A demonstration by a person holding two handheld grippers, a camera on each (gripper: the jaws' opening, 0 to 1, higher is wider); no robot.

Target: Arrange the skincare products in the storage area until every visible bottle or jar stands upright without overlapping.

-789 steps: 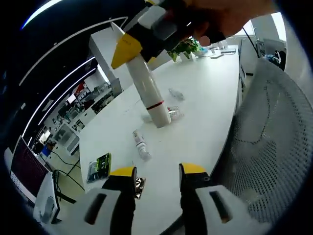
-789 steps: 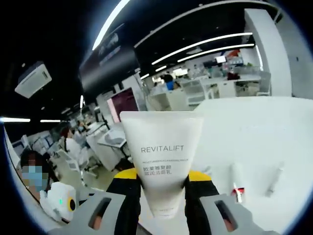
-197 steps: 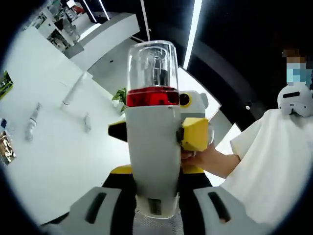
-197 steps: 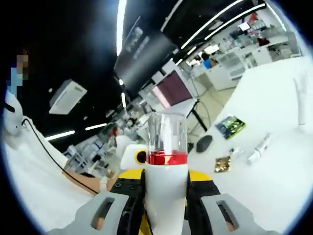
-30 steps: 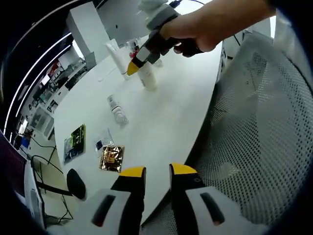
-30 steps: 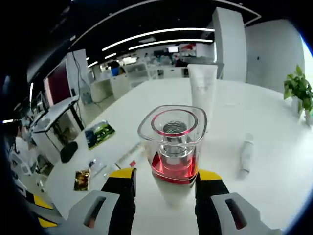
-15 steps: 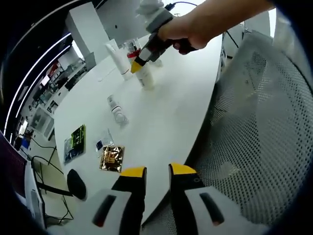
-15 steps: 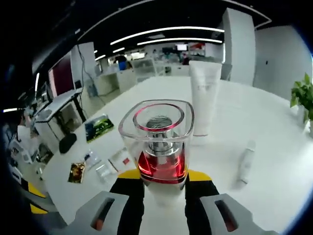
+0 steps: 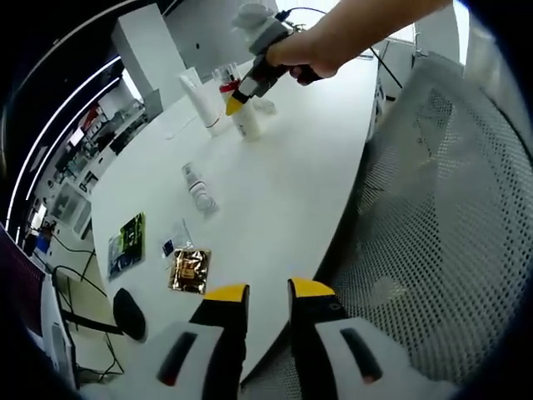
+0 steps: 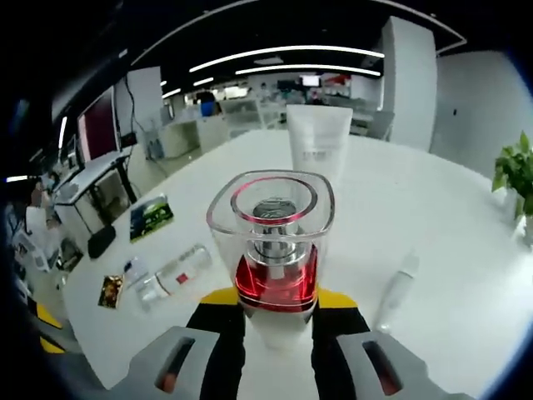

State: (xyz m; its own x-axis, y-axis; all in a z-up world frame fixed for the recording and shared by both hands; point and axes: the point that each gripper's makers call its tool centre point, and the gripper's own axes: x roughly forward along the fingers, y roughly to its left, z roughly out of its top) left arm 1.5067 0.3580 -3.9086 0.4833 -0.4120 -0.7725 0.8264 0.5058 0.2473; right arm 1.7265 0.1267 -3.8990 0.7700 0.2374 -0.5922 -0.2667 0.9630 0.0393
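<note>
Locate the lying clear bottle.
Left gripper view: the clear bottle lies mid-table, between the foil packet and the upright tube.

- right gripper [image 10: 272, 321] — yellow-tipped fingers [image 10: 218, 298] closed on a pump bottle [image 10: 271, 250], clear square cap, red band, white body, upright in the grip
- white tube [image 10: 319, 154] stands upright on the table [image 10: 433, 225] behind the pump bottle, apart from it
- small white bottle [image 10: 396, 292] lies on its side to the right, near the pump bottle
- clear bottle [image 10: 177, 271] lies on its side at left; just beside it a small sachet [image 10: 134, 272] and a gold foil packet [image 10: 109, 291]
- green card [image 10: 150, 216] flat near the table's left edge
- potted plant [image 10: 514, 179] at far right
</note>
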